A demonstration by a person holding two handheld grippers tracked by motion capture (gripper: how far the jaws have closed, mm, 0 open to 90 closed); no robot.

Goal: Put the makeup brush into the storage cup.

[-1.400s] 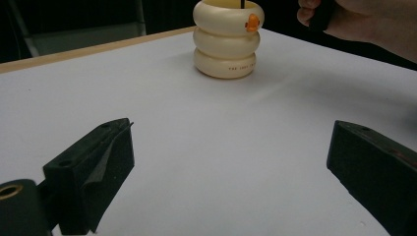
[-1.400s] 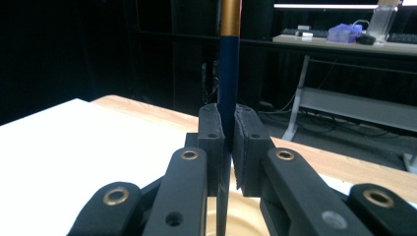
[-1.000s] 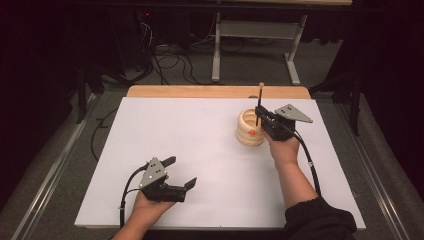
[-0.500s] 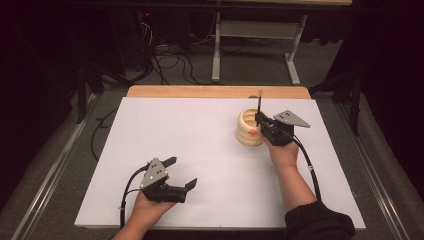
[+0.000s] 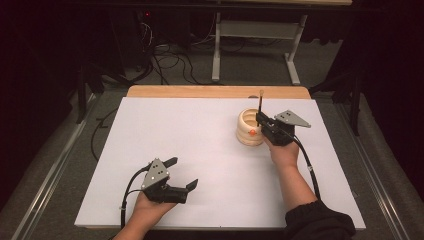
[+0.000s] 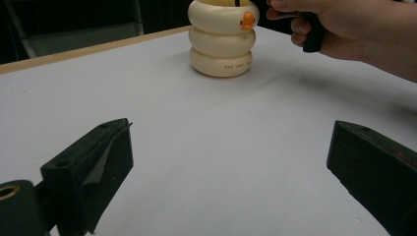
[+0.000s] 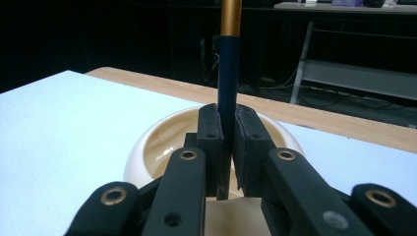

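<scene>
Cream-coloured and ringed like three stacked tyres, the pot is stood on the white worktop toward its far right, with a small orange mark on the upper ring, as seen from the left claw view. A dark stick with a golden upper part is pinched upright between the pads of the right claw, directly over the pot's open mouth; the vertical hold appears to be chosen so that the lower end can be guided straight down into the hollow without catching on the rim. In the right claw view the jaws are seen pressed close against the shaft, though they have just been eased a little apart, with the stick between them; this is judged to be the beginning of a release into the pot, but whether the stick's foot already rests on the bottom cannot be told, as it is hidden by the claw. The left claw is held spread and empty, low over the near left of the worktop and well apart from the pot, presumably kept out of the way since the pot seems to stand steadily by itself. The claw is held level beside the rim rather than from above, so the mouth is left unobstructed.
</scene>
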